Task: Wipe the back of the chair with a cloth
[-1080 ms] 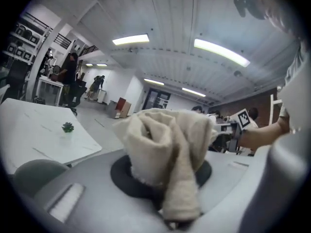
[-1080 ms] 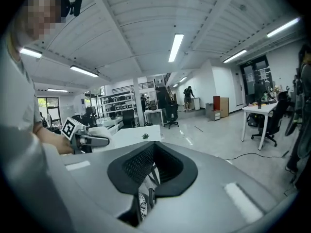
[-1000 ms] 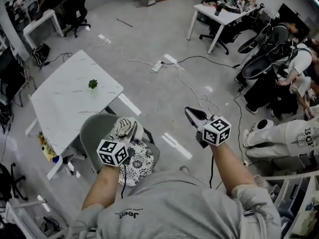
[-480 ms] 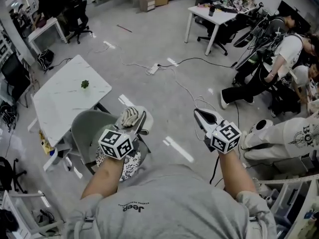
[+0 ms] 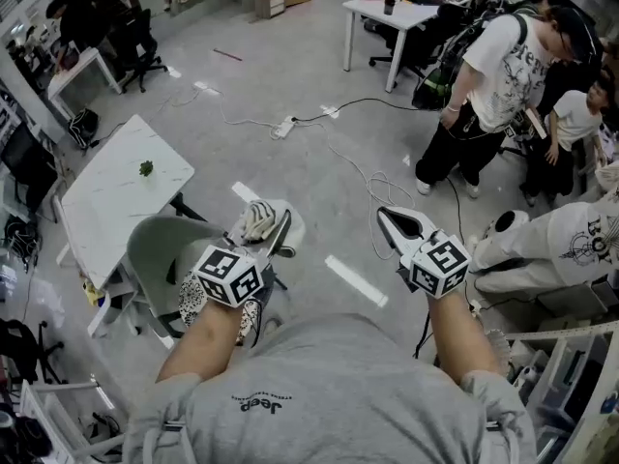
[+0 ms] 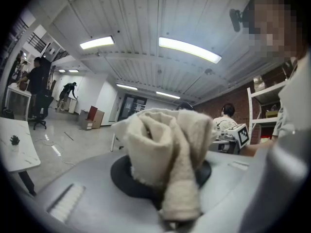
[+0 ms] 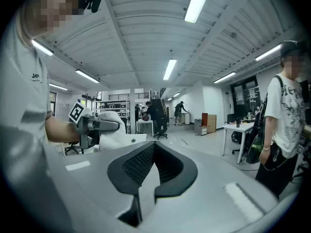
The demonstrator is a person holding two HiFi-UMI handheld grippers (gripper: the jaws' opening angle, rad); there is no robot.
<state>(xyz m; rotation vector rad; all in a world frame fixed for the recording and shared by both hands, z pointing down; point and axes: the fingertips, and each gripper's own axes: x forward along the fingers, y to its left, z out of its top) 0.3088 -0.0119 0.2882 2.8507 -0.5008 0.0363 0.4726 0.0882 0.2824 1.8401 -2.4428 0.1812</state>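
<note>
A beige cloth [image 5: 257, 221] is bunched in my left gripper [image 5: 274, 232], which is shut on it. In the left gripper view the cloth [image 6: 165, 149] fills the middle and hides the fingertips. The grey chair [image 5: 160, 247] with a patterned seat cushion [image 5: 196, 298] stands just left of that gripper; the cloth hangs beside the chair, and touch cannot be told. My right gripper [image 5: 395, 222] is shut on nothing, held over the floor to the right. In the right gripper view its black pads [image 7: 167, 165] meet at the tip, and the left gripper [image 7: 99, 125] shows at left.
A white table [image 5: 111, 206] with a small plant [image 5: 145, 168] stands left of the chair. A power strip [image 5: 283, 126] and cables [image 5: 372, 177] lie on the floor ahead. People stand at right [image 5: 484, 75], near a white desk [image 5: 387, 13].
My left gripper with the cloth has moved right, off the chair's back, to its right side. The right gripper has barely moved. A standing person has come into view at back right.
</note>
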